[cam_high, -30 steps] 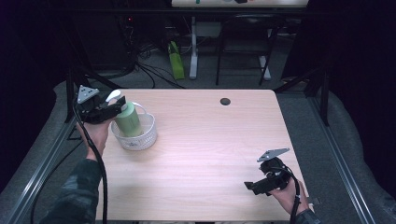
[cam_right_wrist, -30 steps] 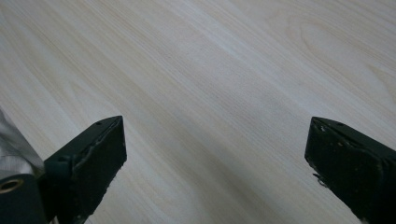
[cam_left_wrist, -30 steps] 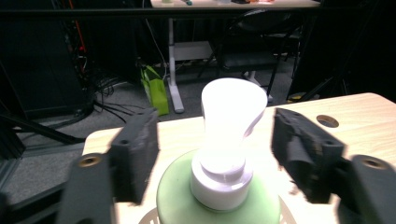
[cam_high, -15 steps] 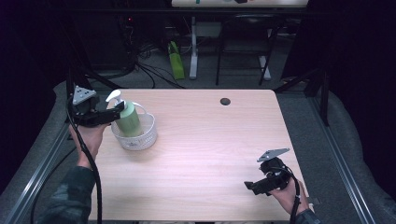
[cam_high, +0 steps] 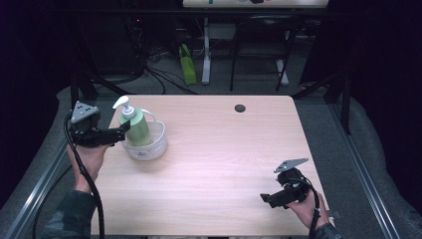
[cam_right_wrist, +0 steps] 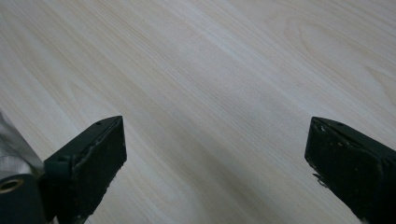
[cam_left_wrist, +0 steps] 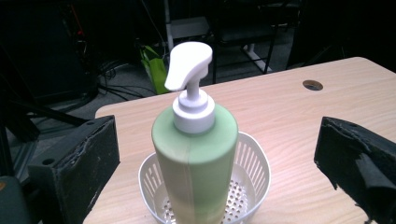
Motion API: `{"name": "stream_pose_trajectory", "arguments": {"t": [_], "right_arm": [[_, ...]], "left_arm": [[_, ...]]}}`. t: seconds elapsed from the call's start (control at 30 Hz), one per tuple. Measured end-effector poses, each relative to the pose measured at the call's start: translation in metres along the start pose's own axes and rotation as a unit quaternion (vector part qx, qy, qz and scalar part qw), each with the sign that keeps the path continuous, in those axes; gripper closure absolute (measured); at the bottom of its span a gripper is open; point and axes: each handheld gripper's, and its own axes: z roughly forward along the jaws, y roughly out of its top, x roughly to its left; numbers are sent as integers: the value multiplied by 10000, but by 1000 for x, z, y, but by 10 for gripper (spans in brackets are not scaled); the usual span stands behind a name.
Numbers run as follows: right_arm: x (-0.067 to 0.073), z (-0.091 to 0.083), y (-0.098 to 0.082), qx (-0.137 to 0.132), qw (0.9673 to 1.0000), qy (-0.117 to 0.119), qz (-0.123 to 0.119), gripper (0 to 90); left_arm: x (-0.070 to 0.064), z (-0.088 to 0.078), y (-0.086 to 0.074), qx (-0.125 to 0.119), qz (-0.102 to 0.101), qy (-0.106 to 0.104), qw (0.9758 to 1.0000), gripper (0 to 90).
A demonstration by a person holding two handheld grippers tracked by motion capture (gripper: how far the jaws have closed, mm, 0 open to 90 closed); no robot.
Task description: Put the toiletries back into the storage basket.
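Though the left gripper (cam_high: 123, 133) sits just beside the green pump bottle (cam_high: 136, 128) in the high view, it no longer grips it — the bottle stands upright inside the white basket (cam_high: 155, 144) near the left edge of the table (cam_high: 224, 149). The right gripper (cam_high: 271, 198) rests low at the table's near right corner, well apart from both. From this the placing looks done; what seems left is only for the left hand to draw clear.

In the left gripper view, the jaws have just been opening and now stand spread wide on either side of the bottle (cam_left_wrist: 196, 154), neither pad touching it, the basket (cam_left_wrist: 252, 163) ringing its base.

In the right gripper view, the jaws are spread with nothing between them — only bare wood (cam_right_wrist: 210, 93) beneath.
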Motion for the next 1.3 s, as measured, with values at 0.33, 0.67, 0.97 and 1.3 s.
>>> {"name": "stream_pose_trajectory", "arguments": {"t": [0.33, 0.67, 0.97, 1.3], "right_arm": [[0, 1, 0, 17, 10000, -1, -9, 50], [-1, 0, -2, 23, 10000, -20, -4, 50], [1, 0, -2, 33, 10000, -18, -12, 48], [-2, 6, -3, 207, 9998, -16, 10, 42]], "left_arm": [[-5, -13, -20, 62, -17, -17, 10000, 1], [-12, -19, -46, 310, -72, -128, 9994, 1], [-16, -22, -68, 474, -226, -202, 9984, 1], [-21, -20, -93, 804, -465, -376, 9950, 1]]}}
